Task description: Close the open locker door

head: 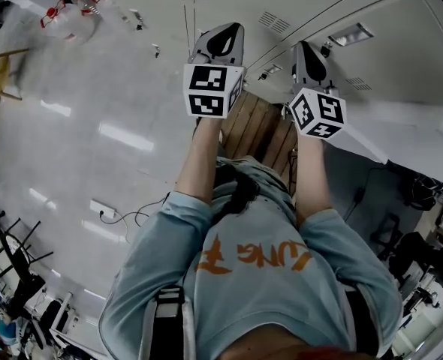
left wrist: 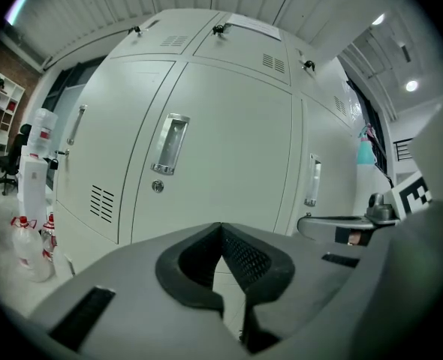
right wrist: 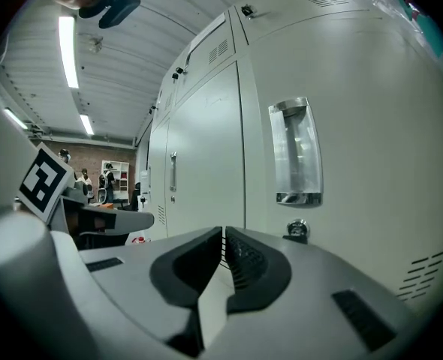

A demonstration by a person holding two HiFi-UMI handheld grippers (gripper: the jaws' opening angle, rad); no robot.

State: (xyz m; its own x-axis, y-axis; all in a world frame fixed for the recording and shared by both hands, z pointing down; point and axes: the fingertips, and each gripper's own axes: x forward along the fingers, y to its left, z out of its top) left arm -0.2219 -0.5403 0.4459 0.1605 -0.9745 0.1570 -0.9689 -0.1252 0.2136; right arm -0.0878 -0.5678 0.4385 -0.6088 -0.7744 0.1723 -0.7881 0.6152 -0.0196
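Observation:
A bank of pale grey lockers (left wrist: 229, 126) fills both gripper views. In the left gripper view a door with a recessed metal handle (left wrist: 169, 145) and a round lock (left wrist: 157, 187) sits flush with its neighbours. The right gripper view shows a door close by with a handle (right wrist: 296, 152) and a lock (right wrist: 296, 229), also flush. No door shows ajar in these views. My left gripper (left wrist: 221, 227) is shut on nothing, a short way off the doors. My right gripper (right wrist: 223, 232) is shut and empty too. In the head view both grippers (head: 221, 40) (head: 309, 58) are held side by side before the lockers (head: 281, 6).
Plastic bottles (left wrist: 34, 201) stand on the floor at the left of the lockers. A wooden pallet (head: 255, 130) lies under the person's feet. A power strip with cable (head: 103, 211) lies on the glossy floor. Chairs and desks (head: 424, 246) crowd the right.

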